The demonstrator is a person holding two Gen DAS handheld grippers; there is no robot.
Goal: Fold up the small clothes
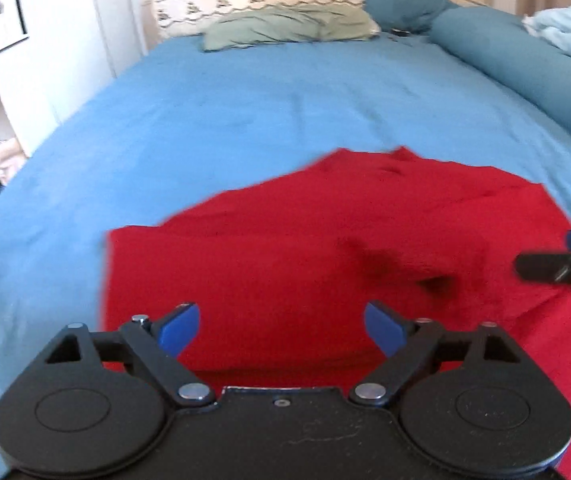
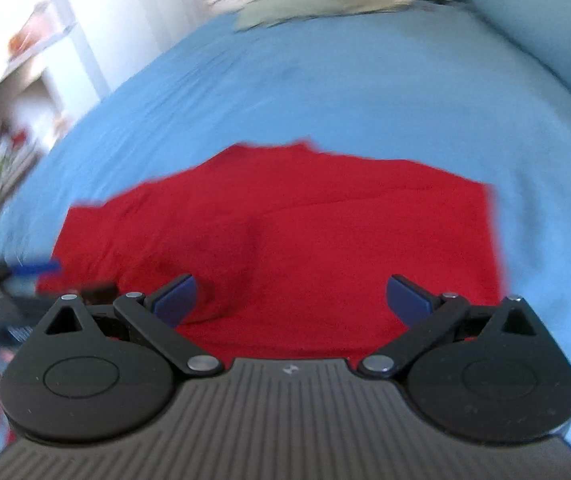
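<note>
Matt red cloth garment (image 1: 325,248) lies on soft, faintly fuzzy blue bedsheet (image 1: 245,112); matt black plastic tongs.

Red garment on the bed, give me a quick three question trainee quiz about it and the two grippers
1. True or false: the left gripper has its fingers closed on the red garment.
2. What does the garment lie on: A) a wooden table, B) the blue bedsheet, C) the green pillow?
3. Fill in: the right gripper is ____ and holds nothing.

Key: 1 false; 2 B; 3 open.
</note>
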